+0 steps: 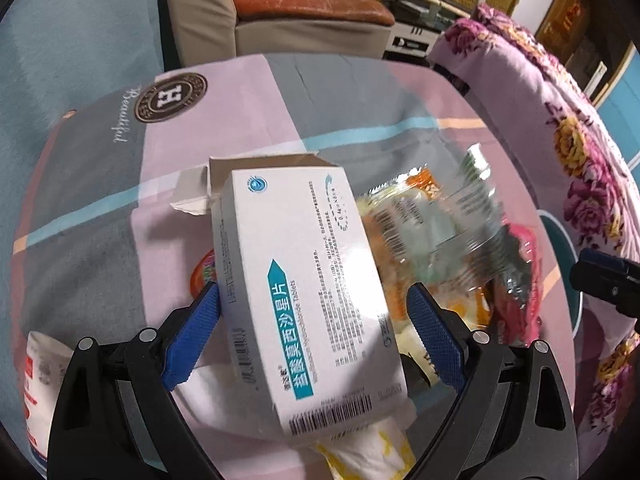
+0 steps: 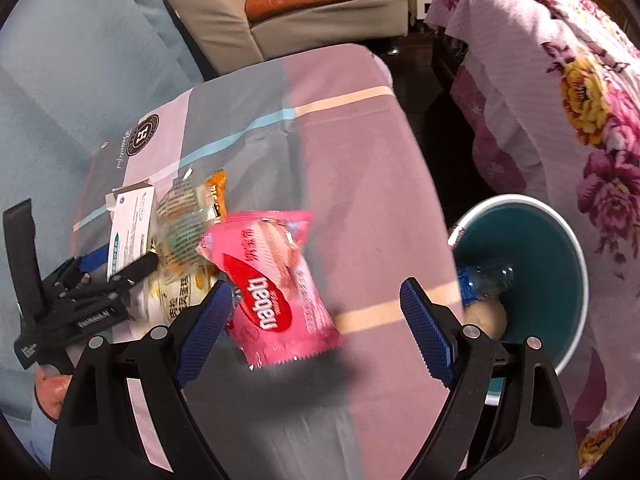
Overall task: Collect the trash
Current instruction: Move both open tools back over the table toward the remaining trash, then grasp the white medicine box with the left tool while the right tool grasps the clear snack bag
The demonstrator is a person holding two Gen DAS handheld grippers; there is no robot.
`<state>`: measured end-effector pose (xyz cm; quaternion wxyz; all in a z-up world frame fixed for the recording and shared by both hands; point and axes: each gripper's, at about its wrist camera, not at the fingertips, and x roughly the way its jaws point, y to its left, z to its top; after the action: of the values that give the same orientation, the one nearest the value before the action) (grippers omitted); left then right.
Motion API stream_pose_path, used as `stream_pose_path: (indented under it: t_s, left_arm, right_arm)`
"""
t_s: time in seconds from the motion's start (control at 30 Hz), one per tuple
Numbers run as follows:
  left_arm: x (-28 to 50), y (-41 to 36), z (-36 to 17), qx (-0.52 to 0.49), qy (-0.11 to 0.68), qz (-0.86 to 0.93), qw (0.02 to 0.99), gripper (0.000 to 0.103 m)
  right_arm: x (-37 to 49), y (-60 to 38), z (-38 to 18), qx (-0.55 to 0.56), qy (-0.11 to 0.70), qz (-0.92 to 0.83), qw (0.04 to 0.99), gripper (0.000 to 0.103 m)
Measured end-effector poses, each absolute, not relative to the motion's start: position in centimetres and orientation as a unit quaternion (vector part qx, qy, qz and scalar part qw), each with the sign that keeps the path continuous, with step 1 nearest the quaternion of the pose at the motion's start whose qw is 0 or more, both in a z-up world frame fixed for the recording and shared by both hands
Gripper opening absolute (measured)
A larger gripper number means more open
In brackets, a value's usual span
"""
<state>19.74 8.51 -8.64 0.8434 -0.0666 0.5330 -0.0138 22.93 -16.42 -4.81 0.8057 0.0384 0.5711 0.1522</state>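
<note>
A white medicine box (image 1: 304,292) with teal print lies on the cloth-covered table between the fingers of my open left gripper (image 1: 314,322); the jaws stand wide on either side of it. Clear and orange snack wrappers (image 1: 440,220) lie just right of the box. My right gripper (image 2: 316,316) is open around a pink snack packet (image 2: 276,280), whose lower left corner is by the left finger. A teal bin (image 2: 540,264) with a white rim stands off the table's right edge and holds a plastic bottle (image 2: 486,278). The left gripper also shows in the right wrist view (image 2: 116,264).
A patchwork pink and grey cloth (image 2: 360,140) covers the table. A floral blanket (image 2: 560,80) drapes over furniture at the right. A sofa with an orange cushion (image 1: 304,4) stands behind. A white roll or cup (image 1: 40,392) sits at the left. White and yellow paper (image 1: 360,448) lies under the box.
</note>
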Motion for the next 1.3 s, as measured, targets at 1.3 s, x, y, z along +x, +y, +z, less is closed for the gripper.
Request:
stream_pose_path:
  t_s: [1.3]
  left_arm:
    - [15.9,15.2,-8.9,-0.102,0.507,0.008,0.856,0.086]
  right_arm:
    - [25.3,-3.7,-6.5,-0.074,0.56,0.247,0.788,0.059]
